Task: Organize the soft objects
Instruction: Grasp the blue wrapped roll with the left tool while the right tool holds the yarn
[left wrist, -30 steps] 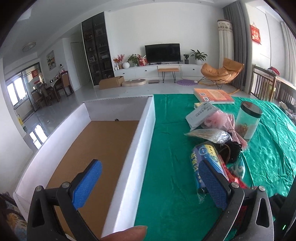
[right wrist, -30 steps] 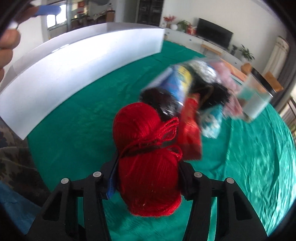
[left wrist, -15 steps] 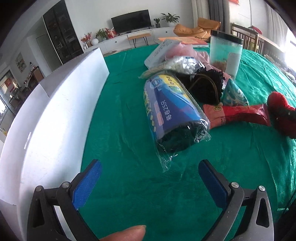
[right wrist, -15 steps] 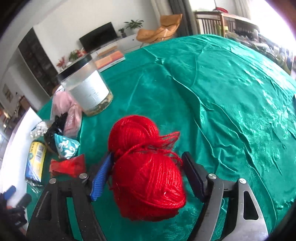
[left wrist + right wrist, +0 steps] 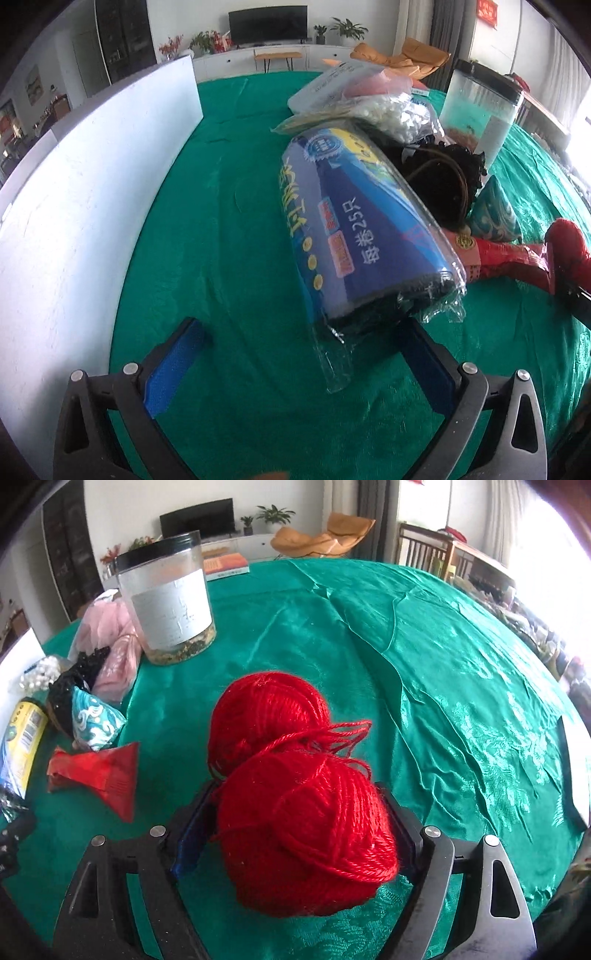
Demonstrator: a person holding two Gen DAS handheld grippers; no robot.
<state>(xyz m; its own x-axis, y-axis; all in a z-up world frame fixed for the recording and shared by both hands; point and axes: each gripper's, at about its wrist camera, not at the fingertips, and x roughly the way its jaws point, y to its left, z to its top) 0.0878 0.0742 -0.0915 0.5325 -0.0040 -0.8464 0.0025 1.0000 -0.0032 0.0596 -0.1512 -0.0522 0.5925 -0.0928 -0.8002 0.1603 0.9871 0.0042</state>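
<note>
Your right gripper (image 5: 295, 823) is clamped on the red yarn (image 5: 295, 797), both pads pressed into its sides, held low over the green cloth (image 5: 443, 664) with the jar (image 5: 166, 602) ahead on the left. Your left gripper (image 5: 303, 354) sits low and level, fingers spread wide, the blue roll (image 5: 354, 229) lying just past its right finger (image 5: 424, 365), the white box (image 5: 74, 206) off to the left.
</note>
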